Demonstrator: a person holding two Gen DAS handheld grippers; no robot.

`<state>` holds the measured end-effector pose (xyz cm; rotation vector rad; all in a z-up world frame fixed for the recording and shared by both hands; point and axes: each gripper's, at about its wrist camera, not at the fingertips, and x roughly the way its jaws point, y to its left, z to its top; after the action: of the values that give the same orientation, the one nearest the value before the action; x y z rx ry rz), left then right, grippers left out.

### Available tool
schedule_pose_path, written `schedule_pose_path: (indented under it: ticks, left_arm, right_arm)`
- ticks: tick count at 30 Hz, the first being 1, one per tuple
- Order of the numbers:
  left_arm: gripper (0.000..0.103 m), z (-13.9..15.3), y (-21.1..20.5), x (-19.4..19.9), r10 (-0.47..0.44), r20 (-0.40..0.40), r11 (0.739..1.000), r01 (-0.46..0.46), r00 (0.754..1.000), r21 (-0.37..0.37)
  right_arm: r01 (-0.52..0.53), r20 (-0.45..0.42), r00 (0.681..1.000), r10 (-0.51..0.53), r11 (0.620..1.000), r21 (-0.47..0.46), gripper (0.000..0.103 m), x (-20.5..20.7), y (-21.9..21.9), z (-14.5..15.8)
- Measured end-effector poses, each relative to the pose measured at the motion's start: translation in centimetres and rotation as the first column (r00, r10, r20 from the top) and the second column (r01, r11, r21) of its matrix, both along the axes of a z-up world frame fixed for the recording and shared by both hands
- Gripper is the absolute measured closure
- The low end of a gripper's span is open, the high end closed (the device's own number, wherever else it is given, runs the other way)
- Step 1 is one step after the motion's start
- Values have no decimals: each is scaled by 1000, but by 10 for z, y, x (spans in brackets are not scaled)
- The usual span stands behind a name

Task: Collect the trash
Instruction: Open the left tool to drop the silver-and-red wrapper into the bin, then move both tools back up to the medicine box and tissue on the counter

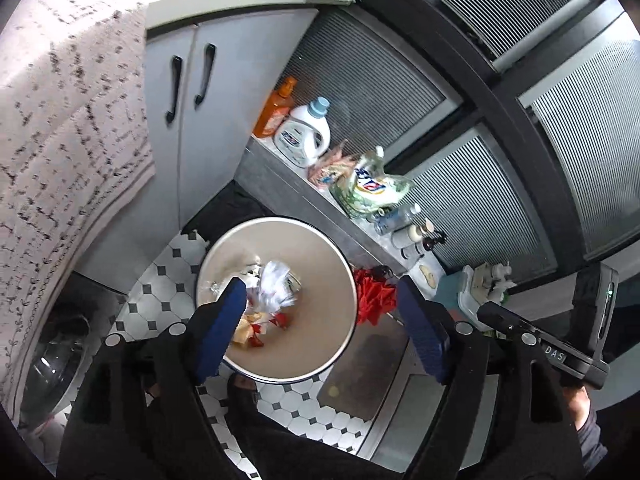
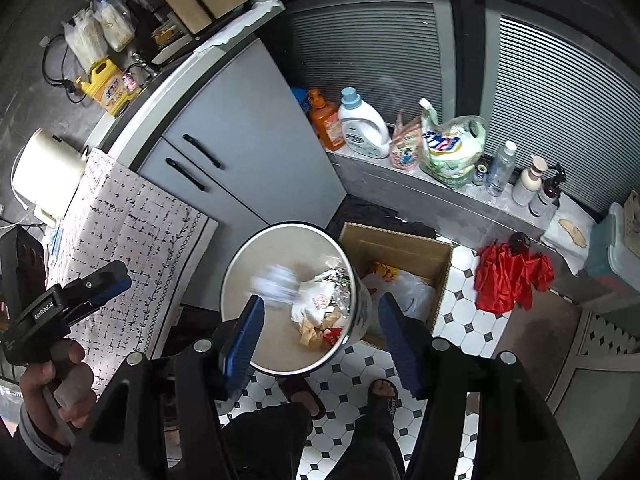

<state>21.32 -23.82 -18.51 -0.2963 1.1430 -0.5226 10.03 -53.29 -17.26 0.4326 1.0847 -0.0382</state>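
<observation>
Left gripper open over bin; "DAS" label on right gripper.

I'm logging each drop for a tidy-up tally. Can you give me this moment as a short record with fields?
bin: round white waste bin on the tiled floor
contents: crumpled white paper wad, wrappers, red scraps
left tongs: open, empty, over the bin
right tongs: open, empty, over the bin
beside bin: open cardboard box holding plastic bags
floor: red crumpled cloth

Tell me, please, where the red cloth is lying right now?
In the right wrist view, the red cloth lies crumpled on the tiled floor, right of the cardboard box, below the ledge of bottles.
</observation>
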Motion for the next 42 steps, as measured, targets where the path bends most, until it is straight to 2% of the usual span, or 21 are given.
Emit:
schedule_pose_path:
  ticks: [5, 8, 12, 16, 20, 25, 32, 36, 42]
  left_arm:
    - [25, 11, 28, -2, 71, 32, 997, -71, 997, 9]
    - [21, 23, 50, -5, 129, 66, 992, -130, 990, 11]
    - [14, 39, 79, -12, 200, 114, 979, -204, 973, 28]
    - [10, 59, 113, -20, 288, 159, 954, -298, 944, 41]
    - [6, 80, 158, -36, 393, 218, 911, -411, 893, 44]
    - [6, 96, 207, -58, 495, 247, 852, -521, 833, 53]
    - [6, 111, 269, -98, 629, 283, 743, -667, 724, 58]
    - [6, 114, 295, -117, 678, 293, 691, -721, 674, 56]
    - [6, 117, 340, -125, 729, 302, 633, -773, 614, 44]
  right_arm:
    - [-53, 22, 998, 53, 999, 7, 43, 13, 19, 6]
    - [-96, 45, 994, 96, 995, 4, 39, 23, 35, 14]
    - [-146, 83, 986, 146, 989, 3, 28, 36, 57, 28]
    - [-196, 135, 972, 194, 981, -1, 14, 50, 84, 44]
    - [-267, 193, 945, 265, 964, -13, 8, 68, 118, 62]
    - [-372, 244, 899, 363, 928, -12, 8, 91, 168, 80]
    - [-498, 266, 835, 481, 867, -6, 8, 112, 232, 92]
    - [-565, 260, 794, 549, 825, -14, 8, 119, 270, 95]
    - [-628, 270, 745, 610, 778, -26, 8, 135, 326, 99]
